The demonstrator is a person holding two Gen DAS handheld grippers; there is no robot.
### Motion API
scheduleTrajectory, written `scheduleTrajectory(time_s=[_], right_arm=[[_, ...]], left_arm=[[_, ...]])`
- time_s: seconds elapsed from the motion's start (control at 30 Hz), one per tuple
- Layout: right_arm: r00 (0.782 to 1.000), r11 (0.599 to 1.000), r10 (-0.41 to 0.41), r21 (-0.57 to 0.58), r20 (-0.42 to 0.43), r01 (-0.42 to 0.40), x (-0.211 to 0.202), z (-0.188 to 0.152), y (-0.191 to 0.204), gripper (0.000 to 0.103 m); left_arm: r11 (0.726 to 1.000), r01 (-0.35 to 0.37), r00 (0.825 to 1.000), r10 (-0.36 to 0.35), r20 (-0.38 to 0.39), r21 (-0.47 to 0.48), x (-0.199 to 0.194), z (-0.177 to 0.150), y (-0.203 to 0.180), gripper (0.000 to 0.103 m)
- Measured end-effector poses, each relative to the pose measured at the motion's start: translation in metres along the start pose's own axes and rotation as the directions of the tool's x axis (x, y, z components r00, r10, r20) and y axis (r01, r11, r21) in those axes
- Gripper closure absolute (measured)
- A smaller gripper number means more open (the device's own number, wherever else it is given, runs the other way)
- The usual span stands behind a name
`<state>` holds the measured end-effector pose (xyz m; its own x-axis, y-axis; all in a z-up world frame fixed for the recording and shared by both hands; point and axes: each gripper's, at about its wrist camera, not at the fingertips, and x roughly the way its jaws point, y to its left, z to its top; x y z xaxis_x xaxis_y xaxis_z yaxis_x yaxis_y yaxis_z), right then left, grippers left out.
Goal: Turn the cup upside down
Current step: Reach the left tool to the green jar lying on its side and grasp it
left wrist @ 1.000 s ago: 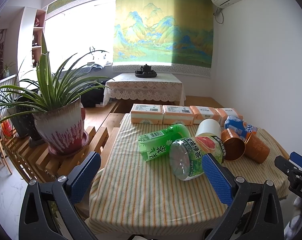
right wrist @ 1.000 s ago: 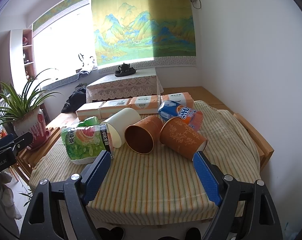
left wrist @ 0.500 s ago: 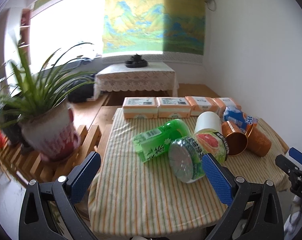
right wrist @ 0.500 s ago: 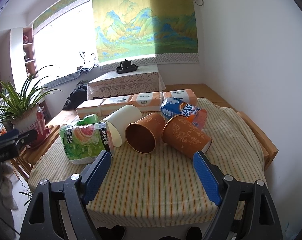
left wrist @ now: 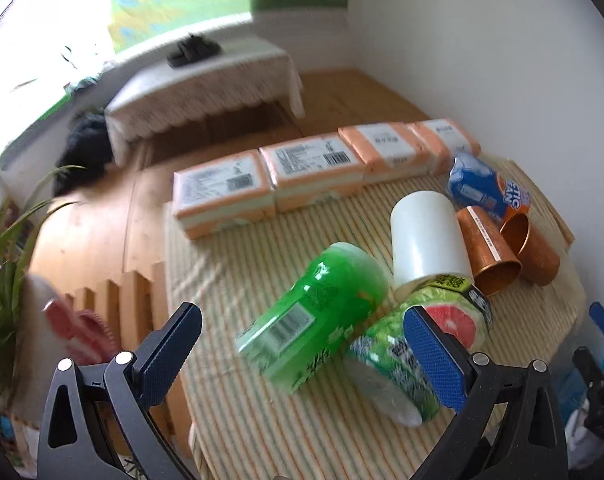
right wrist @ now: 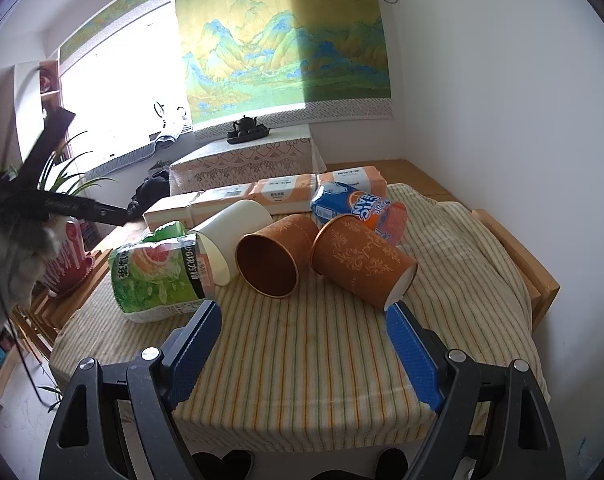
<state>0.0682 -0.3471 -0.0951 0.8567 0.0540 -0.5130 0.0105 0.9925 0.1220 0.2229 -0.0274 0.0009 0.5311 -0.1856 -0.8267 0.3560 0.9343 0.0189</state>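
My right gripper [right wrist: 303, 336] has its jaws spread wide with nothing between them, and it hangs over the near edge of the counter [right wrist: 309, 364], which wears a striped cloth. Just past its blue pads lie two brown paper cups on their sides: the patterned brown cup [right wrist: 361, 266] with its white base towards me, and beside it the plain brown cup [right wrist: 276, 254] with its open mouth facing me; the two touch. Left of those a white cup [right wrist: 232, 236] also lies on its side, its rim against a green grapefruit-print tub [right wrist: 160, 270]. Behind the brown cups rests a blue and orange can [right wrist: 357, 208], and a row of orange tissue packs [right wrist: 278, 194] lines the far edge.

My left gripper [left wrist: 302, 334] is just as wide open and holds nothing, above the near left part of the counter. That view is blurred. Between its pads I see a green bottle [left wrist: 313, 316] on its side, touching the grapefruit tub. A potted plant [left wrist: 6, 272] stands off the counter's left edge
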Motion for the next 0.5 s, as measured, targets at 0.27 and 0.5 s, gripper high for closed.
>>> scheduleTrajectory(time_s=[0.27, 0.5], right_arm=[[1.000, 0.999, -0.013, 0.052, -0.019, 0.014, 0.014, -0.002, -0.022, 0.022], [0.999, 0.995, -0.028, 0.095, -0.041, 0.031, 0.026, -0.002, -0.040, 0.022]], left_arm=[[0.989, 0.138, 0.964, -0.145, -0.224, -0.048, 0.067, 0.030, 0.005, 0.002], [0.983, 0.171, 0.941, -0.182, -0.285, -0.062, 0.090, 0.029, 0.005, 0.009]])
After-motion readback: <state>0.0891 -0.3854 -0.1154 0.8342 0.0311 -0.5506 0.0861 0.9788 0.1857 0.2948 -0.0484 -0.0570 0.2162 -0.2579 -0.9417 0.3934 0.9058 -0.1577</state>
